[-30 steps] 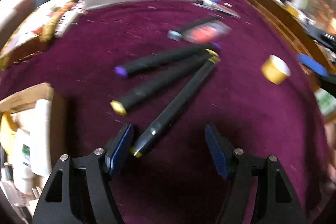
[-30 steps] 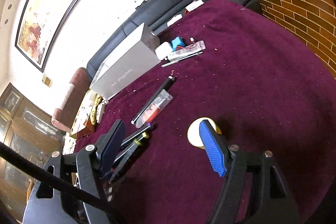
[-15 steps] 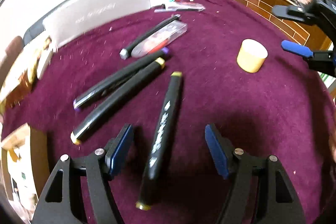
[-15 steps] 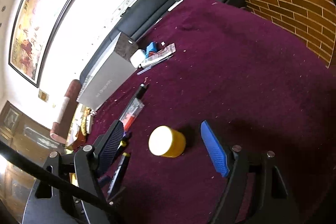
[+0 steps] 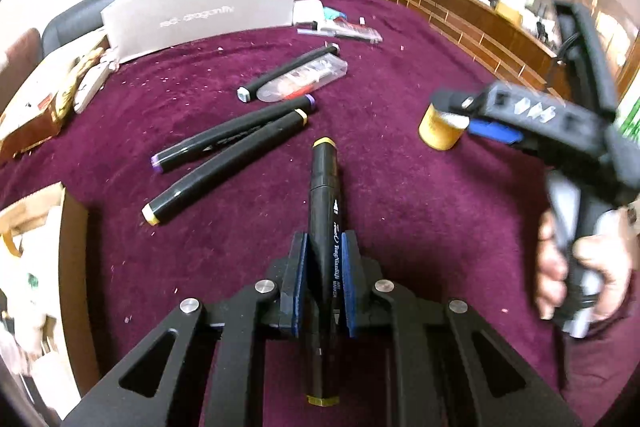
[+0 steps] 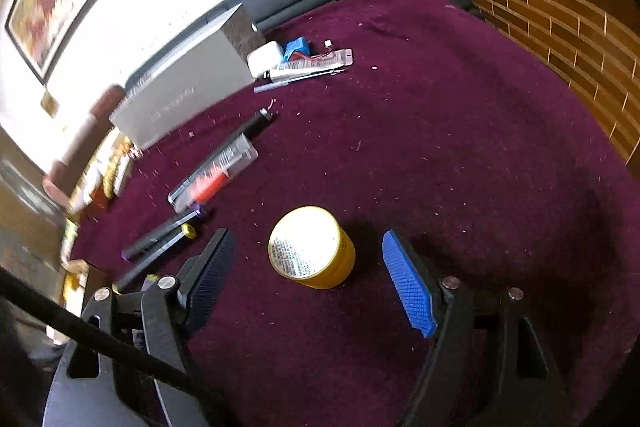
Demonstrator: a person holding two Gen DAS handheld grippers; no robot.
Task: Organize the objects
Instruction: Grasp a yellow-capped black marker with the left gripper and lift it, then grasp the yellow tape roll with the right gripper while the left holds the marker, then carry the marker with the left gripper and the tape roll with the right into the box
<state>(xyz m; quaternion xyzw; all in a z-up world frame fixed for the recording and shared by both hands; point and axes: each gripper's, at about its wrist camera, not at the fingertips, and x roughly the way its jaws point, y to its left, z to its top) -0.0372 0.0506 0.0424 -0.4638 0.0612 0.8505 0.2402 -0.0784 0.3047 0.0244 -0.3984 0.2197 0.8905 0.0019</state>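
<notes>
On a table draped in maroon cloth, the left gripper is clamped on a black marker with yellow end caps, its far tip pointing toward the table's middle. The right gripper (held in a hand seen at the table's right edge) has its fingers spread wide on either side of a yellow jar, not touching it. Two more black markers lie side by side nearer the left edge, with a grey box at the far edge.
</notes>
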